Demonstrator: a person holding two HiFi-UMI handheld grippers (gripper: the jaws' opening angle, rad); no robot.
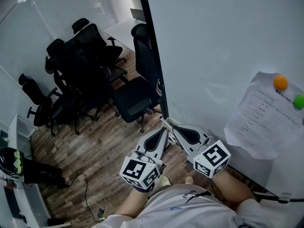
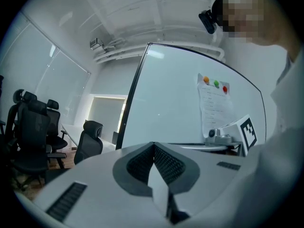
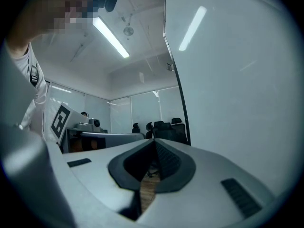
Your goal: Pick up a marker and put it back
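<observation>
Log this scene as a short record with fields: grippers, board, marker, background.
left gripper: shut, nothing between the jaws
right gripper: shut, nothing between the jaws
whiteboard: carries a paper sheet with an orange magnet and a green magnet on it
marker: none in view
background: black office chairs on a wood floor

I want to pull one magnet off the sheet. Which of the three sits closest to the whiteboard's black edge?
The orange magnet; the green magnet and red magnet sit farther along the sheet.
</observation>
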